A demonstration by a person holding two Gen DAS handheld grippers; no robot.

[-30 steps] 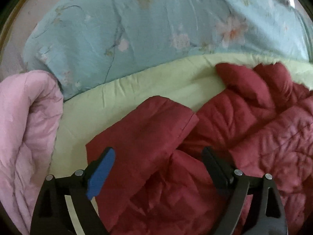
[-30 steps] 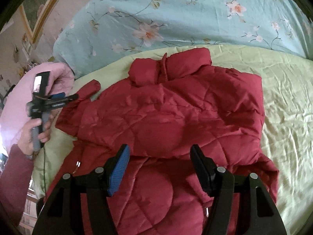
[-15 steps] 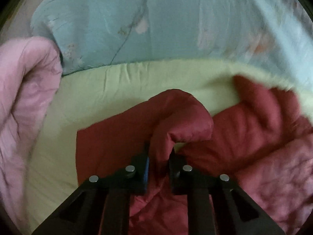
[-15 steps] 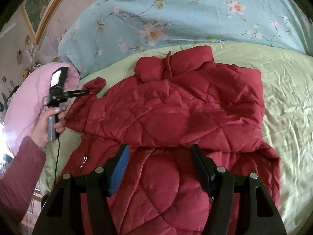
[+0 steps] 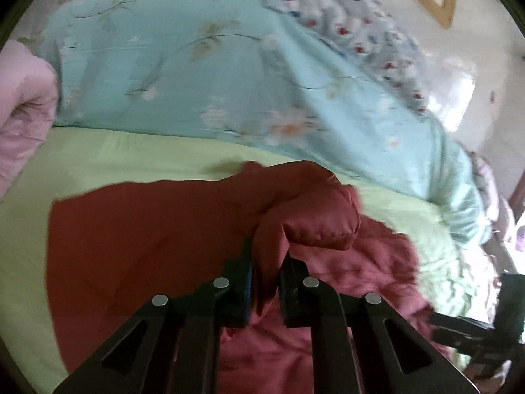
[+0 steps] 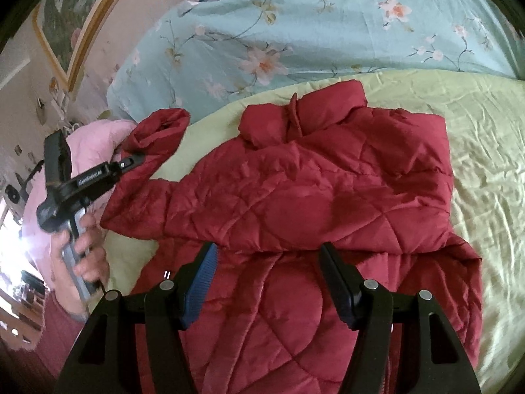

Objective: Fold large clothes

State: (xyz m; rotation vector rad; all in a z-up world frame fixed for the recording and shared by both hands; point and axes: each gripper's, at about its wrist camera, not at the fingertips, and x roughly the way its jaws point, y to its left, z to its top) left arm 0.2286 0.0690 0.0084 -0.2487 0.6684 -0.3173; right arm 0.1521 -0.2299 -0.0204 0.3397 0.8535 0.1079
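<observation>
Red quilted jacket [image 5: 344, 279] lies on the green bed sheet [image 5: 115, 154]; the left gripper [image 5: 265, 262] pinches its sleeve cuff [image 5: 321, 226], lifted. Right view: right gripper [image 6: 267, 262] hovers open above the jacket, angled down; the person's hand [image 6: 82, 249] grips the left handle.

The dark red quilted puffer jacket [image 6: 311, 197] lies spread on the pale green bedsheet, collar toward the floral blue quilt, its body folded over across the middle. Its left sleeve [image 6: 154, 138] is lifted off the sheet, cuff bunched and open.
</observation>
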